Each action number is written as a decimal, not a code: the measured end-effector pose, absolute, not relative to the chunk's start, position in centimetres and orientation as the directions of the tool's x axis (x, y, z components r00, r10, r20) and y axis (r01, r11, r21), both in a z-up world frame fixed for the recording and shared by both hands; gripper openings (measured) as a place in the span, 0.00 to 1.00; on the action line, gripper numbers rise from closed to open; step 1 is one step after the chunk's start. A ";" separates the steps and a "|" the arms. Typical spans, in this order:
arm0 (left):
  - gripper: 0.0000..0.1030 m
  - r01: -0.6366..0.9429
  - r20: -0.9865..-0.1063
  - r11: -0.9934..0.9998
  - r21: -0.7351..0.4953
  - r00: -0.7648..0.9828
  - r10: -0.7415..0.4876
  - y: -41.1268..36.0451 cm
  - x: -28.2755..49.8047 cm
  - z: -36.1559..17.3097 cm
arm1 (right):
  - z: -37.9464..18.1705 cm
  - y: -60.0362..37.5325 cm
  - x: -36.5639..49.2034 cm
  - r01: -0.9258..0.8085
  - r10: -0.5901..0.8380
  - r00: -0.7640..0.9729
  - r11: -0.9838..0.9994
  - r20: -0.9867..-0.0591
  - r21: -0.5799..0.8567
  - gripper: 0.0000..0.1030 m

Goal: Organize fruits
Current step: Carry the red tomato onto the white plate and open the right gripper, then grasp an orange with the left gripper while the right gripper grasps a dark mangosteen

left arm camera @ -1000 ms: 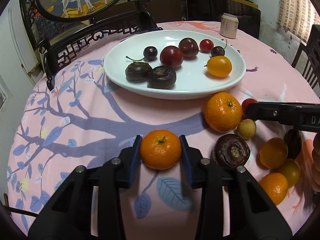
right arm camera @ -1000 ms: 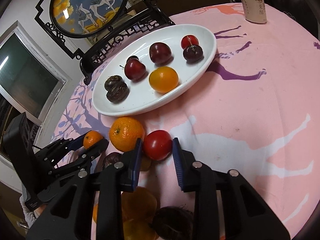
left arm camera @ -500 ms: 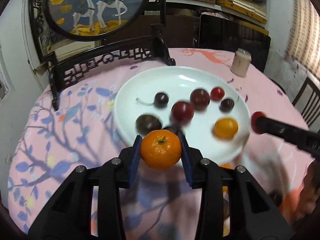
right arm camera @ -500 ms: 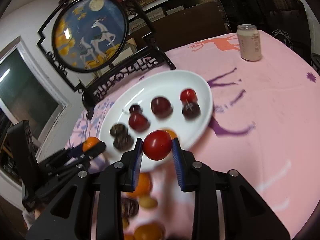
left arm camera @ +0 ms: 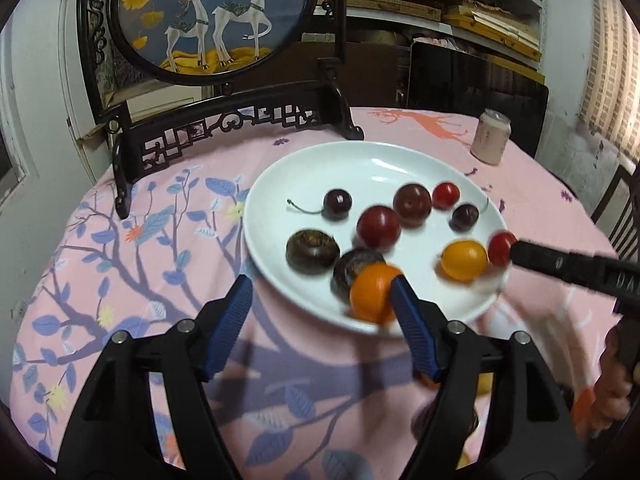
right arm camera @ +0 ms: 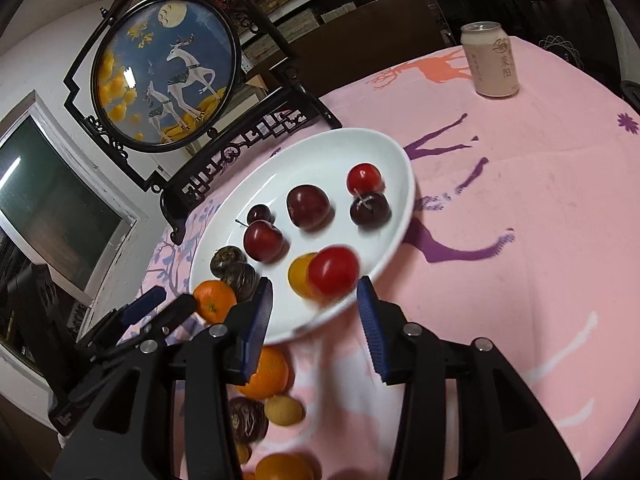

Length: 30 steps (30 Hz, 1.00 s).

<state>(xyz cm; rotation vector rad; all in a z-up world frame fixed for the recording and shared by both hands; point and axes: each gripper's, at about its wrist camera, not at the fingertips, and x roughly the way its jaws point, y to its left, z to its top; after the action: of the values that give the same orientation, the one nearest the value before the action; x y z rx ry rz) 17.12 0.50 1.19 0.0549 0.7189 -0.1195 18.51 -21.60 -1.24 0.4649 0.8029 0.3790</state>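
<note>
A white plate holds several dark and red fruits and one yellow fruit. My left gripper is open above the plate's near rim; a small orange mandarin is blurred against its right finger, loose over the plate. It also shows in the right wrist view. My right gripper is open over the plate's near right rim; a red tomato is blurred in the air just ahead of its fingers.
A framed deer screen on a dark carved stand stands behind the plate. A drink can stands at the far right. Several oranges and dark fruits lie on the pink cloth below the right gripper.
Both grippers moved forward over the plate and opened. The mandarin has left the left gripper's grip and the tomato has left the right one's; both are blurred, dropping.
</note>
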 end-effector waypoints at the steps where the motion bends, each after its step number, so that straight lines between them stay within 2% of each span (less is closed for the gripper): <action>1: 0.74 0.131 -0.661 0.991 0.014 0.745 -0.089 0.4 16.7 1.1 | -1.2 -21.7 18.2 -0.147 0.486 0.642 0.837 -0.593 0.527 0.43; 10: 0.79 0.169 -0.660 0.985 0.022 0.742 -0.113 0.3 13.3 0.8 | -0.9 -23.7 15.5 -0.143 0.513 0.644 0.810 -0.568 0.569 0.44; 15: 0.79 0.203 -0.675 0.978 0.055 0.729 -0.114 -1.0 13.2 0.1 | -0.4 -23.0 13.7 -0.179 0.510 0.641 0.826 -0.574 0.534 0.44; 19: 0.79 0.220 -0.691 0.974 0.056 0.713 -0.121 -1.7 13.4 -0.4 | -0.2 -22.6 13.3 -0.185 0.498 0.644 0.838 -0.581 0.513 0.55; 25: 0.79 0.308 -0.670 0.947 0.092 0.723 -0.170 -4.3 12.5 -0.2 | -0.1 -22.9 13.3 -0.173 0.487 0.653 0.842 -0.580 0.512 0.55; 30: 0.79 0.319 -0.704 0.945 0.068 0.687 -0.181 -5.9 13.9 -0.7 | 0.1 -23.0 13.2 -0.173 0.484 0.659 0.843 -0.576 0.510 0.55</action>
<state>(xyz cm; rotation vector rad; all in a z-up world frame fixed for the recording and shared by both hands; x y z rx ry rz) 13.89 -5.92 -0.67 0.1910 0.7645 -0.2815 13.22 -23.03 0.10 0.4382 0.7676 0.3852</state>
